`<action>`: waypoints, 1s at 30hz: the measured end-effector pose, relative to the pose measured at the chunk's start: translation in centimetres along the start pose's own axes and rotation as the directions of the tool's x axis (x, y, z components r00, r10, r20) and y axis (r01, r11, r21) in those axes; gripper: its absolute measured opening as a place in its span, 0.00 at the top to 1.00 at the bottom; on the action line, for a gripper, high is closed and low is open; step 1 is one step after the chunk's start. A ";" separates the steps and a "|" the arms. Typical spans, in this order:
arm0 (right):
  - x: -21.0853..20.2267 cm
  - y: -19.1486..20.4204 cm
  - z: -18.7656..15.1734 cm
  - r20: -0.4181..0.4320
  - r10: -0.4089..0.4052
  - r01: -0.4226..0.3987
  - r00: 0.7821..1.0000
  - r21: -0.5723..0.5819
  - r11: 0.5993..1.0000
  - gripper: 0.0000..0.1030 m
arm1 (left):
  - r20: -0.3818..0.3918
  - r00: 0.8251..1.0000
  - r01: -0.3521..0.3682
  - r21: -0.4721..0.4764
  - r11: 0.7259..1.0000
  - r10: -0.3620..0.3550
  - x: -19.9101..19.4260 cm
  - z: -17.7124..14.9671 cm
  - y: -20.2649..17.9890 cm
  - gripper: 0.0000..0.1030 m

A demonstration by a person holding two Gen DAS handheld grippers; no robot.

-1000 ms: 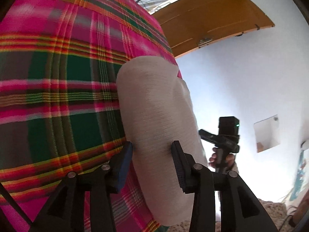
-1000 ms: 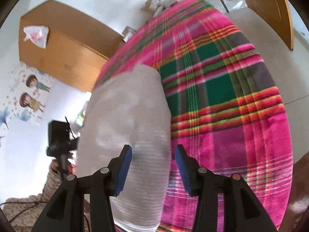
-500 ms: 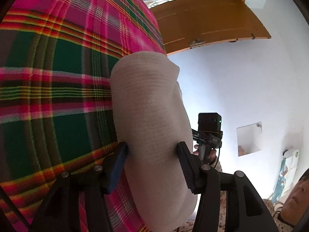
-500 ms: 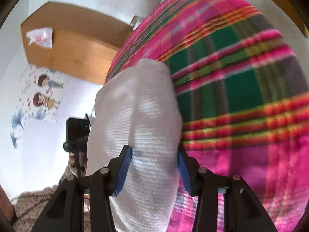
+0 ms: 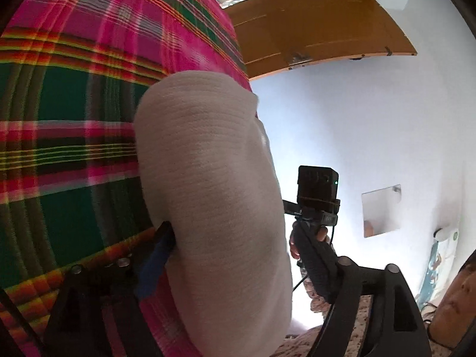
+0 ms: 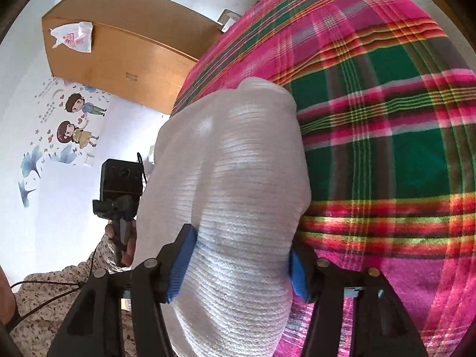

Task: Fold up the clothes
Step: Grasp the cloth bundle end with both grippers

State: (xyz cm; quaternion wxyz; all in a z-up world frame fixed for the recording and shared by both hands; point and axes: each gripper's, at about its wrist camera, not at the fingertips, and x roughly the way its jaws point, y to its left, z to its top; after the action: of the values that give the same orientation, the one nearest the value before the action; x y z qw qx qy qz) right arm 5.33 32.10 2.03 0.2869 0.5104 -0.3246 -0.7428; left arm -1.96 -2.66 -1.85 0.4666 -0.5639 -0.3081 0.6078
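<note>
Left to right. Your left gripper (image 5: pixel 238 253) has its fingers wide apart with the white knit garment (image 5: pixel 208 193) bulging between them; blue pad of the near finger (image 5: pixel 154 261) presses the cloth's left side, the other finger sits clear on the right. Whether it actually pinches the cloth, you can't tell.

The garment hangs between both tools, lifted above the pink-green plaid bedspread (image 5: pixel 65 125), not lying flat.

Your right gripper (image 6: pixel 238 264) has both blue pads against the knit, fingers spread by its bulk, so it holds the garment.

Handling, as a judgement: soft, light, ribbed knit, stretchy, will sag and bunch. Not slippery, not fragile. Grip at an edge or corner through few layers, not the fat middle, or the fold comes out lumpy.
</note>
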 end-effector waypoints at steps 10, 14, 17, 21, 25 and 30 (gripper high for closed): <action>-0.6 -0.2 0.2 0.003 -0.007 0.007 1.000 0.009 1.000 0.40 | -0.052 0.998 0.016 -0.137 0.990 -0.023 1.5 1.9 0.6 0.18; -1.0 -0.3 -0.1 0.011 0.001 -0.001 1.000 0.004 1.000 0.40 | -0.066 0.997 0.021 -0.191 0.981 -0.034 1.7 2.1 1.0 0.18; -1.0 -0.2 -0.1 0.013 0.001 -0.001 1.000 -0.001 1.000 0.40 | -0.050 0.999 -0.009 -0.156 0.988 0.001 1.6 1.7 0.5 0.18; -0.9 0.1 -0.2 0.028 -0.022 0.022 0.999 -0.008 1.000 0.39 | -0.036 0.999 -0.044 -0.148 0.988 0.039 1.8 1.7 0.1 0.18; -1.1 0.4 -0.5 0.053 -0.037 0.038 0.998 -0.021 0.999 0.38 | -0.015 0.992 -0.124 -0.051 0.991 0.123 2.1 1.2 -1.1 0.17; -1.4 0.2 -0.5 0.063 -0.044 0.044 0.997 0.000 0.999 0.41 | 0.019 0.993 -0.118 -0.027 0.993 0.119 2.2 1.0 -1.2 0.17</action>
State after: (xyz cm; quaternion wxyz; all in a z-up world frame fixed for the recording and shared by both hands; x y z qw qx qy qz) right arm 6.22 32.89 2.86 0.2603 0.4935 -0.3217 -0.7650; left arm -2.55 -0.02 -1.47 0.4191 -0.5810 -0.2869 0.6360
